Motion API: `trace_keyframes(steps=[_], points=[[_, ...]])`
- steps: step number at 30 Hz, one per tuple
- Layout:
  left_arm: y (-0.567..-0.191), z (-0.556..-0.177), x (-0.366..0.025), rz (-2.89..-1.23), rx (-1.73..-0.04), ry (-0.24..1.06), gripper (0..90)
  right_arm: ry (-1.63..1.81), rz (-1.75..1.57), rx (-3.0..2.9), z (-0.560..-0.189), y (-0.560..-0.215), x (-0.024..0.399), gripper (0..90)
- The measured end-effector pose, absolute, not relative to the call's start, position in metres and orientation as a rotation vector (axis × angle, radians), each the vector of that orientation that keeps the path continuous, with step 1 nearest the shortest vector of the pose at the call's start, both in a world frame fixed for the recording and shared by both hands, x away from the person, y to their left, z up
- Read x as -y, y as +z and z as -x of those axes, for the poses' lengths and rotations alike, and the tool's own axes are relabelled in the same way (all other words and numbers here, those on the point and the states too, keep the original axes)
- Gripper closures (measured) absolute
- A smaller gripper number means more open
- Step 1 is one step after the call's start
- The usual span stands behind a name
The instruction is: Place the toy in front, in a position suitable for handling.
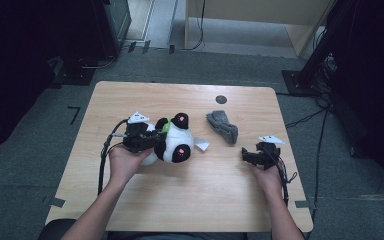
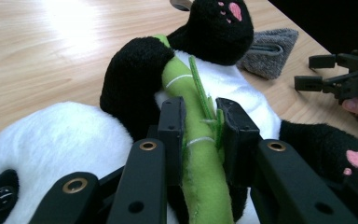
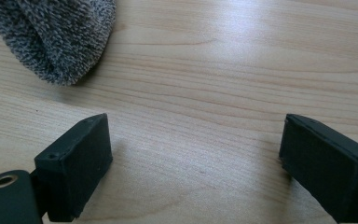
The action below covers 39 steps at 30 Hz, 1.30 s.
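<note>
A stuffed panda (image 1: 172,142) is seen lying on the worktop (image 1: 190,200) left of centre, its pink-padded paws turned up. The left gripper (image 1: 147,139) is clamped on the green bamboo stalk (image 2: 193,140) sewn across the panda's white belly; the stalk is pinched between the fingers (image 2: 172,135). The toy is judged light and soft, so it should yield and sag when lifted, and the slim stalk could stretch at its stitching; a fuller hold on a limb or the body would likely be steadier. The right gripper (image 1: 250,155) is held low over bare wood with its fingers (image 3: 74,163) spread wide and nothing between them, near a grey sock (image 1: 222,126) lying apart from the panda.
</note>
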State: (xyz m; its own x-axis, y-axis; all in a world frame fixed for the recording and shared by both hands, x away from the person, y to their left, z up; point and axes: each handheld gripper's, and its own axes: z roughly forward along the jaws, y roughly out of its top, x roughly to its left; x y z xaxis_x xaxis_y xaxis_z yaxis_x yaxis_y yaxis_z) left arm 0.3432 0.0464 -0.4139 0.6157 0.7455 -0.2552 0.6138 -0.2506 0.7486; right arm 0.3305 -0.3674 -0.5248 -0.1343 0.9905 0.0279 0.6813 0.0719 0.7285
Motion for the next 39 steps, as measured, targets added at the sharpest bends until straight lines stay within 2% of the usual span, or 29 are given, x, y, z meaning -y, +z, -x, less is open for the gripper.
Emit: trace_keyframes(steps=[5,16,20,21,24,25,30,33,35,39], points=[[-0.421,-0.335,-0.034,-1.97,-1.043,0.142,72.6,0.835,-1.658,-1.867,-0.33,-0.525,0.367,9.1],[-0.431,-0.329,-0.032,-1.939,-1.029,0.153,70.4,0.836,-1.657,-1.869,-0.33,-0.525,0.367,9.1],[-0.432,-0.33,-0.031,-1.946,-1.006,0.132,64.7,0.846,-1.635,-1.893,-0.329,-0.525,0.368,9.5],[-0.432,-0.331,-0.032,-1.943,-0.995,0.109,57.8,0.852,-1.622,-1.908,-0.33,-0.525,0.367,9.6],[-0.433,-0.332,-0.032,-1.935,-0.987,0.093,53.8,0.854,-1.619,-1.912,-0.33,-0.525,0.368,9.6],[-0.433,-0.332,-0.032,-1.937,-0.976,0.097,49.4,0.854,-1.619,-1.912,-0.33,-0.525,0.368,9.6],[-0.432,-0.33,-0.03,-1.956,-0.919,0.123,38.9,0.852,-1.613,-1.931,-0.33,-0.524,0.369,9.8],[-0.431,-0.33,-0.03,-1.957,-0.915,0.121,35.7,0.83,-1.629,-1.953,-0.332,-0.521,0.368,9.9],[-0.43,-0.33,-0.031,-1.959,-0.915,0.12,35.3,0.826,-1.634,-1.962,-0.333,-0.52,0.367,14.2],[-0.426,-0.331,-0.035,-1.948,-0.914,0.103,35.1,0.825,-1.652,-1.973,-0.333,-0.517,0.368,16.8]])
